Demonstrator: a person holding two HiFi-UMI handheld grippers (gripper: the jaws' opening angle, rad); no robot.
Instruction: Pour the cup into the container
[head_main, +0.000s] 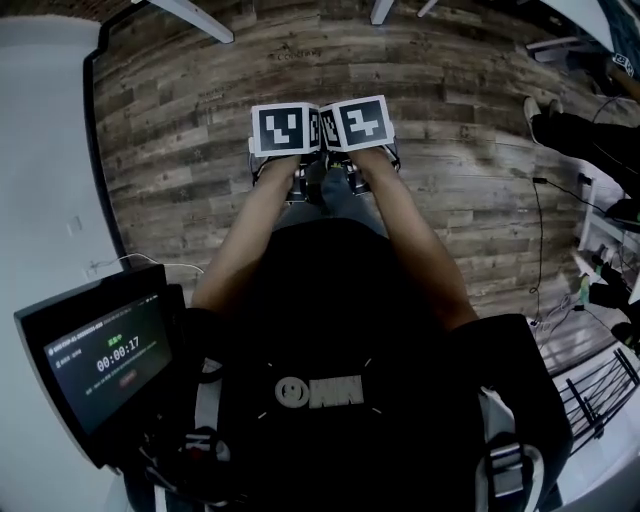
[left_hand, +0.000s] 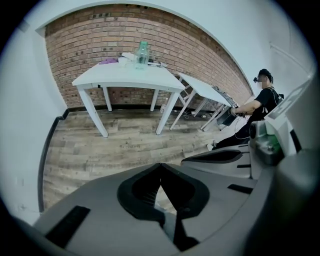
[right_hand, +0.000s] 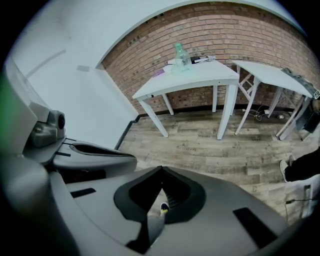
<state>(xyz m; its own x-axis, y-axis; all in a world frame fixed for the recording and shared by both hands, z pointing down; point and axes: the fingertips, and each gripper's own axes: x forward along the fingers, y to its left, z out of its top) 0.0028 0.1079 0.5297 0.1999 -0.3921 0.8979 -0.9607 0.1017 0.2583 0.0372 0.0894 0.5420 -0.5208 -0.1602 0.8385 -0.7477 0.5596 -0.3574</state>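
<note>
A tall green-tinted clear vessel (left_hand: 142, 53) stands on a white table (left_hand: 127, 80) by the brick wall, far from both grippers; it also shows in the right gripper view (right_hand: 180, 54). Pale items lie beside the vessel, too small to tell apart. My left gripper (left_hand: 160, 166) is shut with nothing between its fingers, above the wooden floor. My right gripper (right_hand: 161, 170) is shut and empty too. In the head view the two marker cubes (head_main: 285, 130) (head_main: 360, 122) sit side by side in front of the body, hiding the jaws.
A second white table (right_hand: 272, 75) stands to the right of the first. A seated person (left_hand: 260, 107) is at the far right. Cables lie on the wooden floor (head_main: 540, 230). A screen (head_main: 100, 360) hangs at my lower left. A white wall (right_hand: 90, 100) runs along the left.
</note>
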